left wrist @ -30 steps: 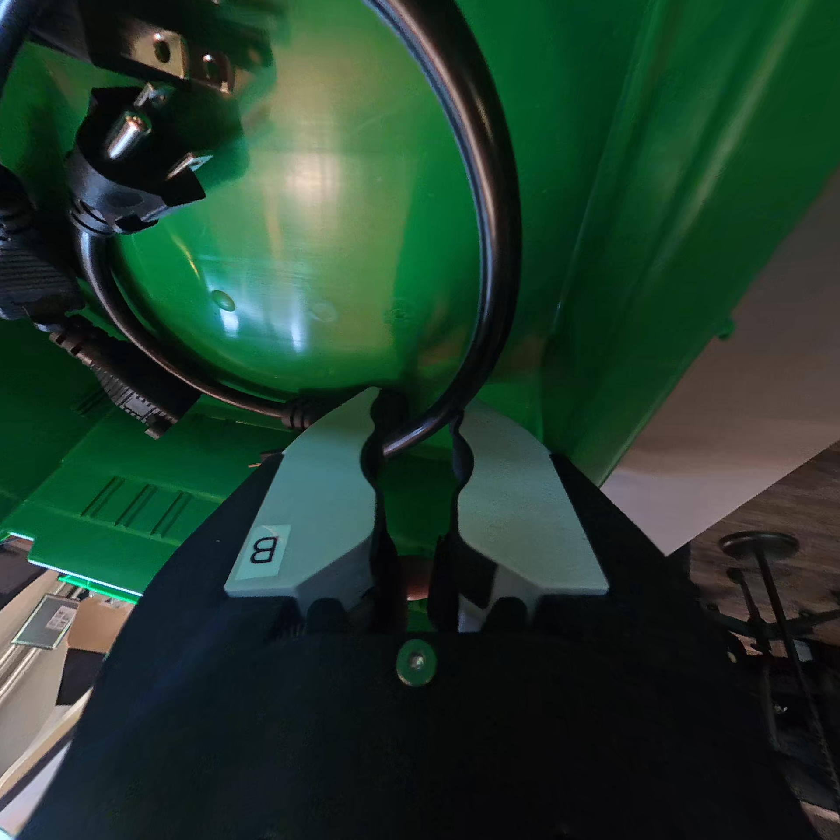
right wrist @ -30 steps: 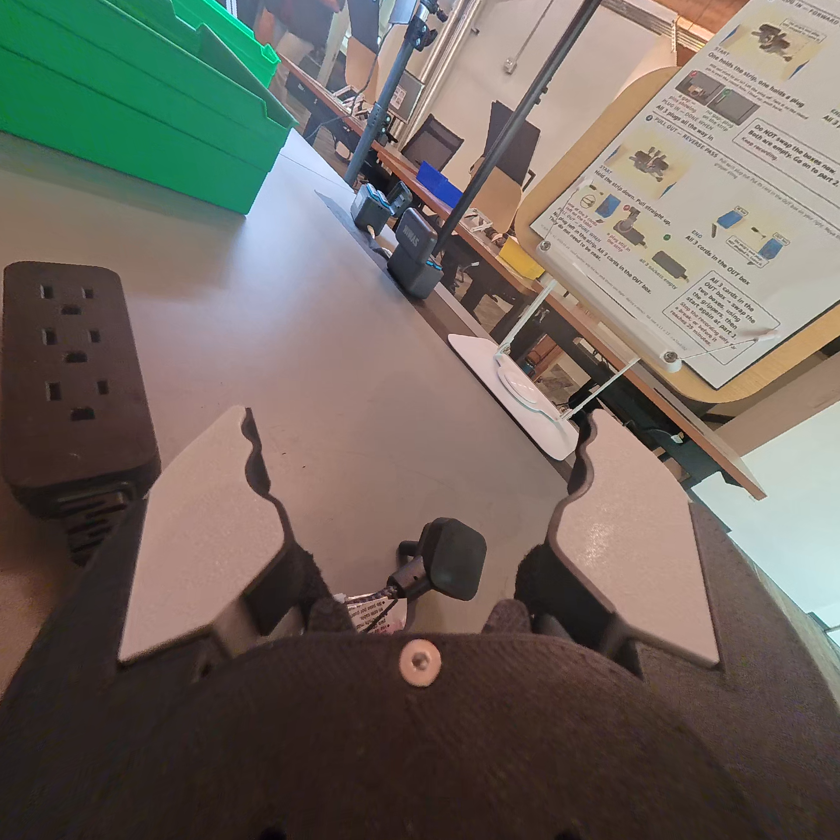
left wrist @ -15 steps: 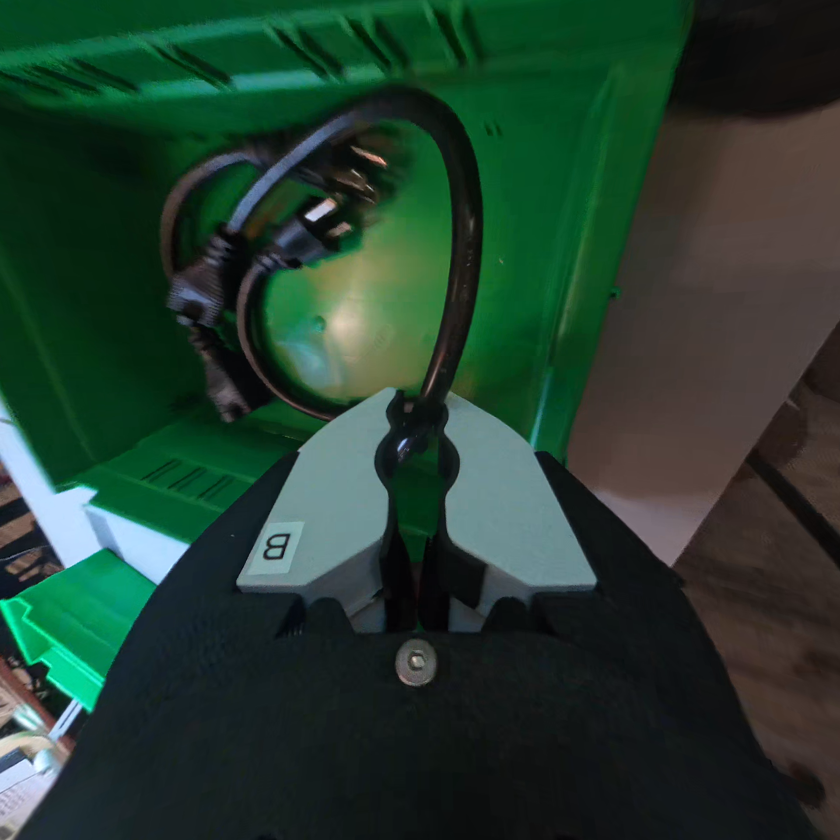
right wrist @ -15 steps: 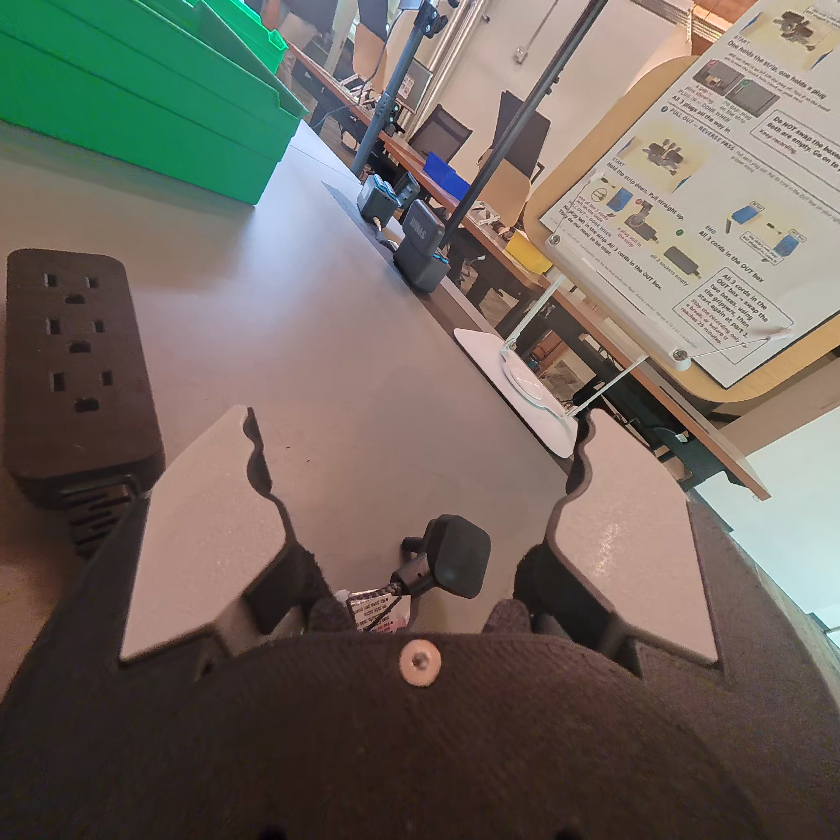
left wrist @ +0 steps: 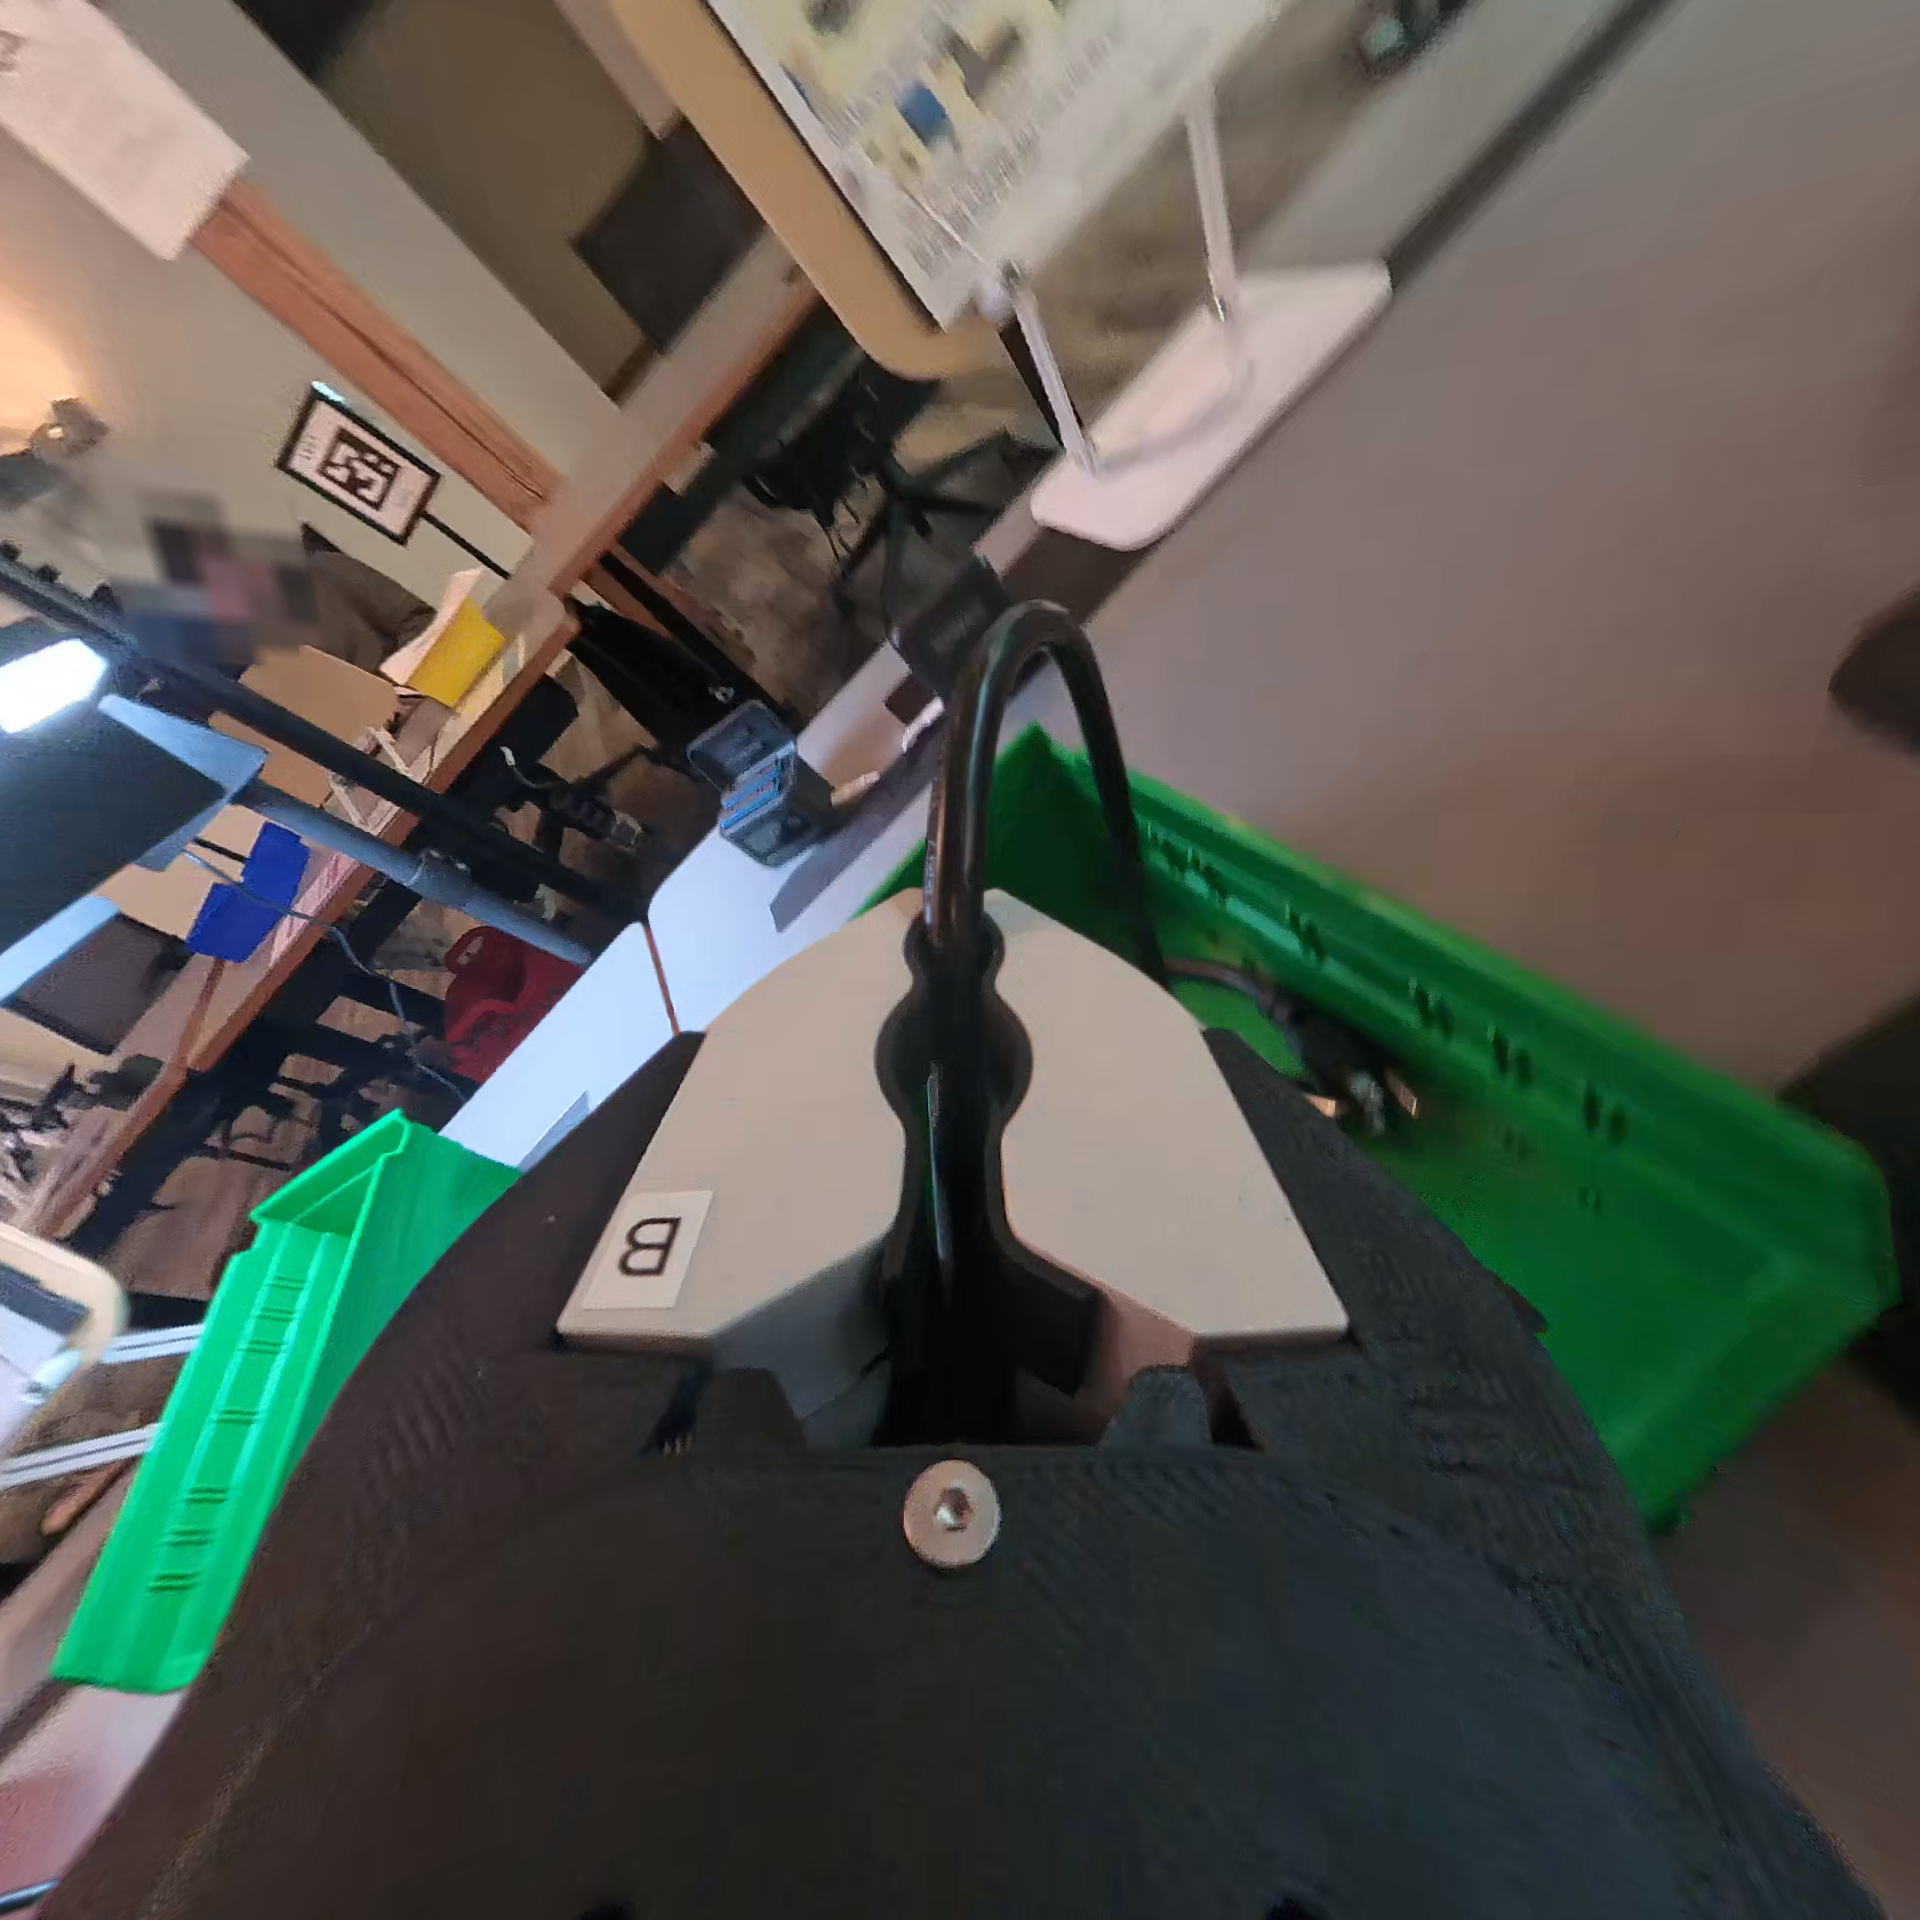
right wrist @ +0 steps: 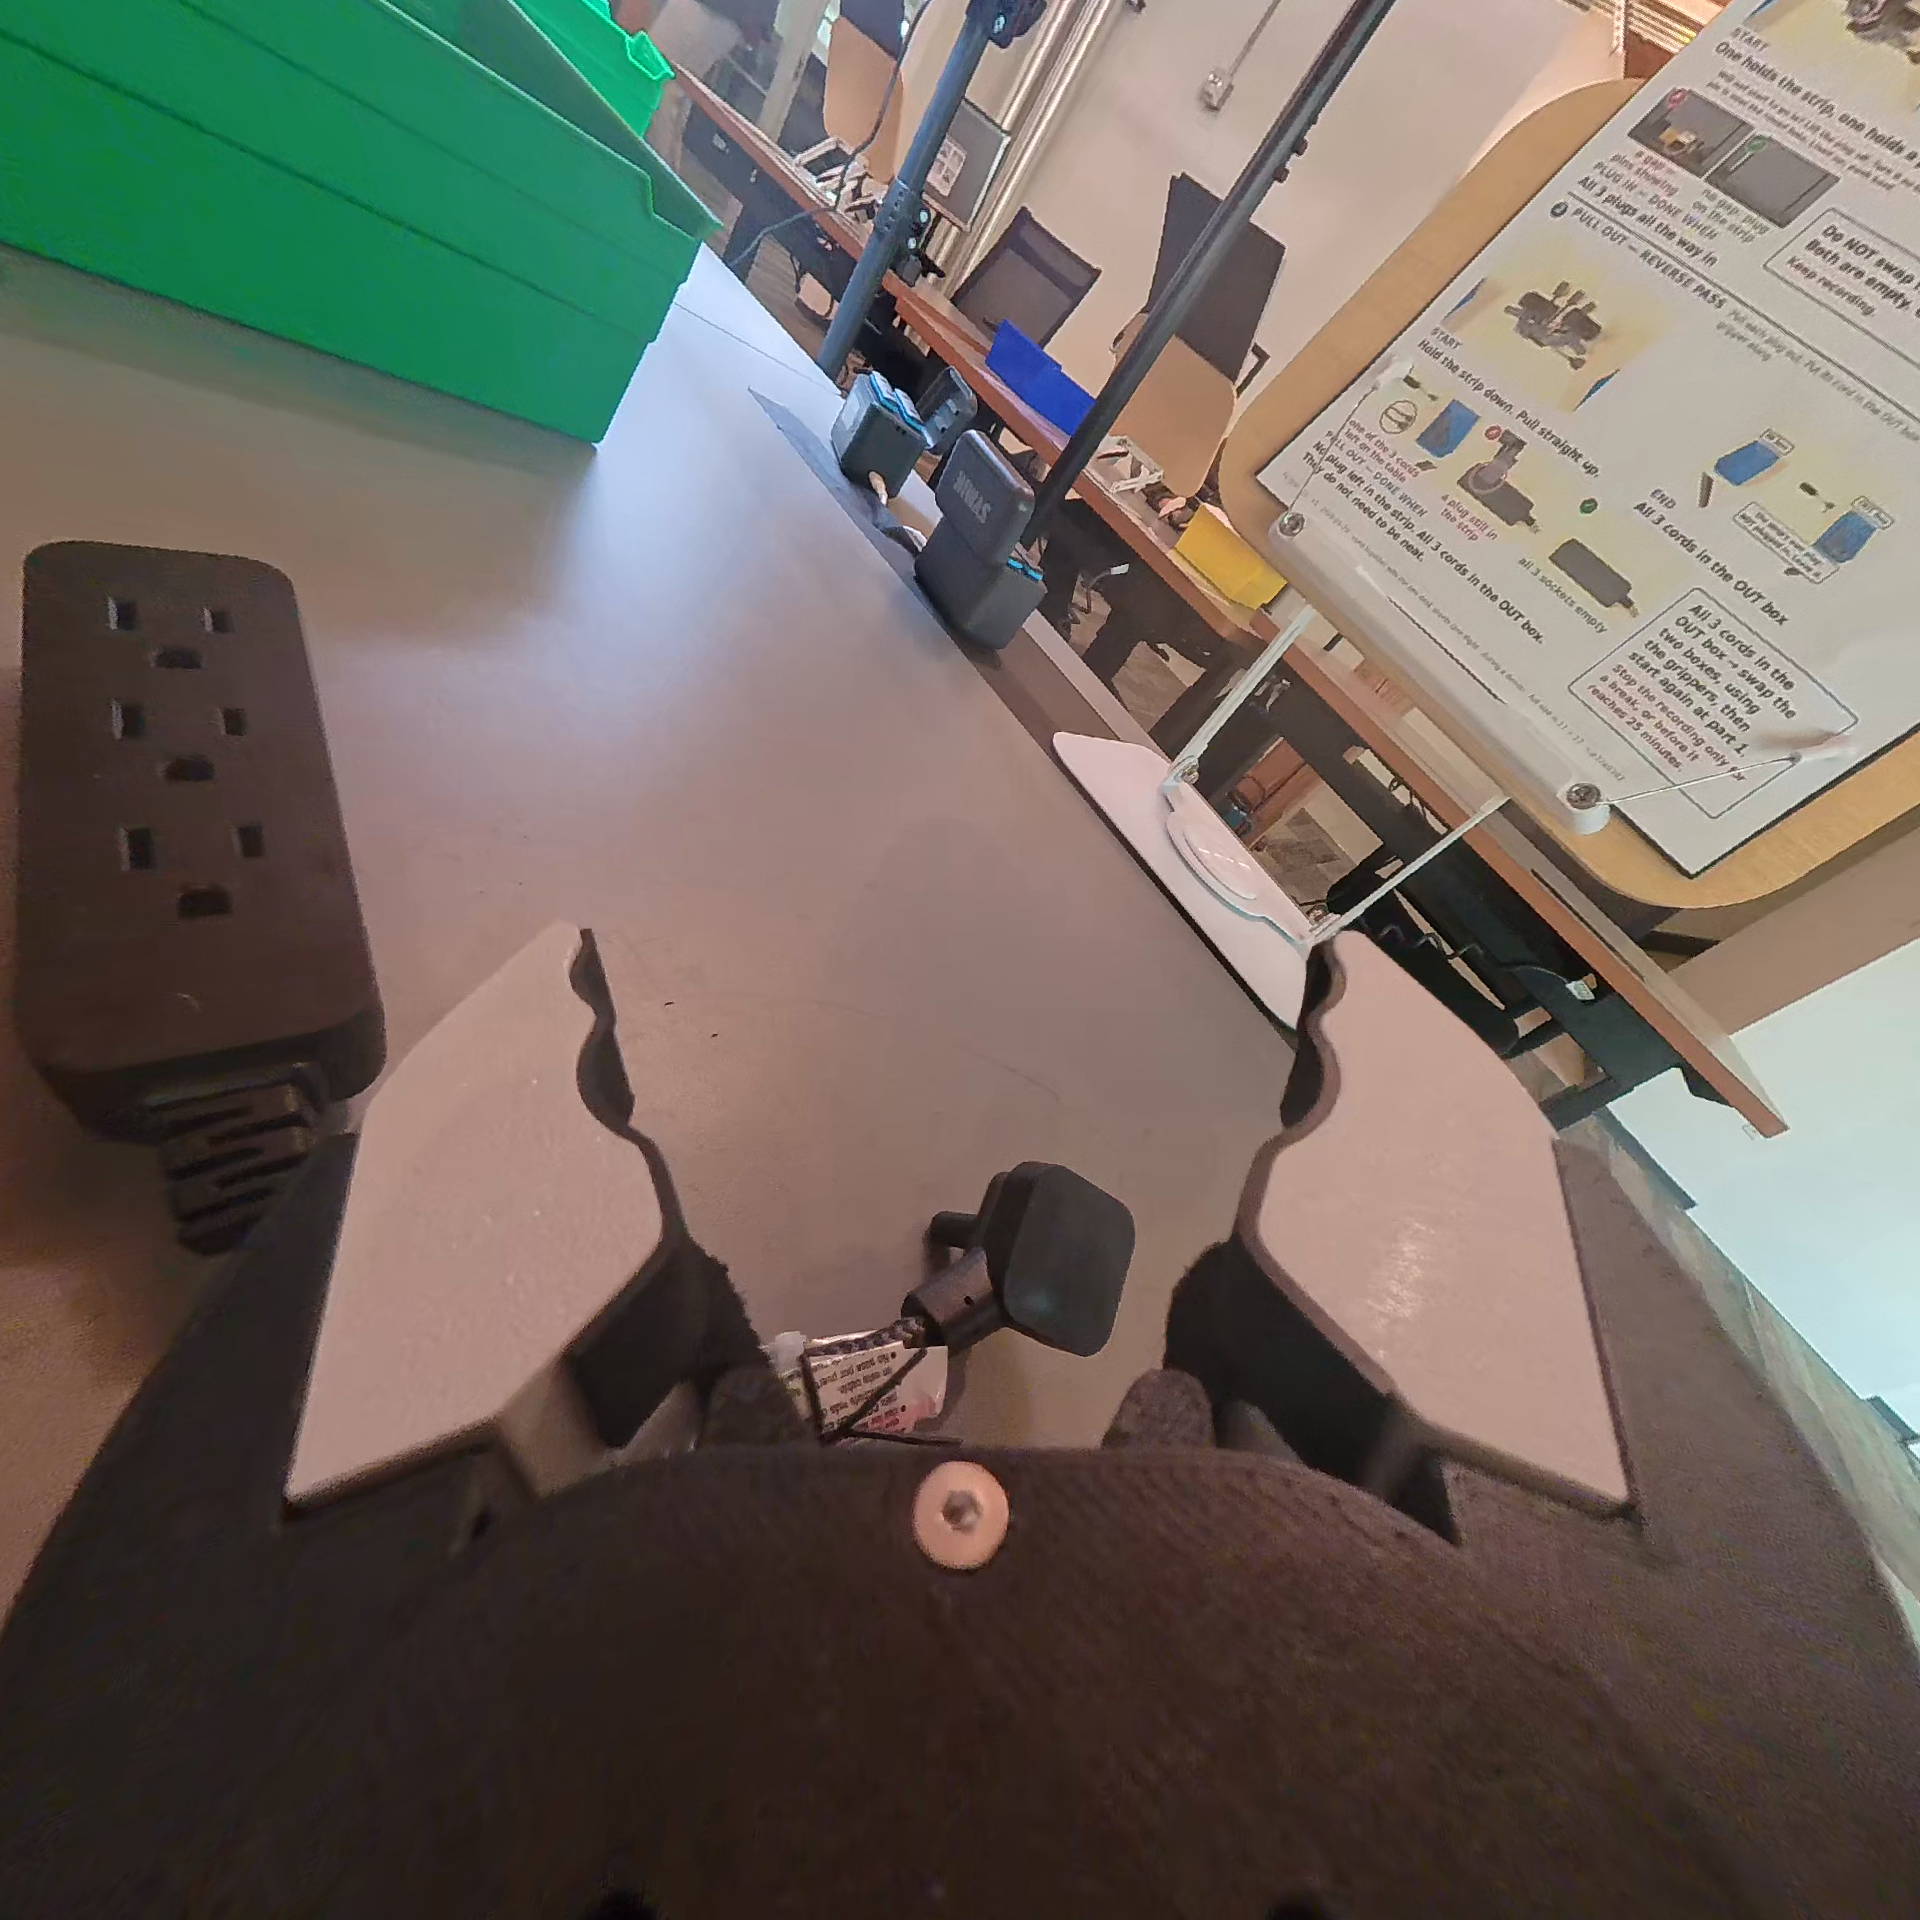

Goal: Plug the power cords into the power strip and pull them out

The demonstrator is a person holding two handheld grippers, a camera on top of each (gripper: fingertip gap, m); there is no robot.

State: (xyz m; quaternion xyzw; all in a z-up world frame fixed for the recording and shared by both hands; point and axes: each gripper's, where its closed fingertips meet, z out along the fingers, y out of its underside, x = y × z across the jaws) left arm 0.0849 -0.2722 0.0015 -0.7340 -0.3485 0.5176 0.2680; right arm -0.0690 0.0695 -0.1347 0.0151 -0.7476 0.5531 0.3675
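One black power cord (left wrist: pixel 1023 665) loops up in the centre of the left wrist view, its near end pinched between the pressed-together grey fingers (left wrist: pixel 790 1164) of the left gripper (left wrist: pixel 954 935). The far side of the loop drops behind the right finger into the green bin (left wrist: pixel 1621 1174) at centre right, where more cord and metal prongs show, blurred. A second green bin (left wrist: pixel 260 1382) sits at lower left. In the right wrist view, the black power strip (right wrist: pixel 156 810) lies flat on the grey table (right wrist: pixel 727 779) at centre left, all three of its sockets empty. The right gripper (right wrist: pixel 951 997) has its fingers spread wide with nothing between them; a black plug (right wrist: pixel 1055 1257) lies on the table low between them. Stacked green bins (right wrist: pixel 343 197) fill the upper left, and an instruction board (right wrist: pixel 1621 436) stands at upper right.
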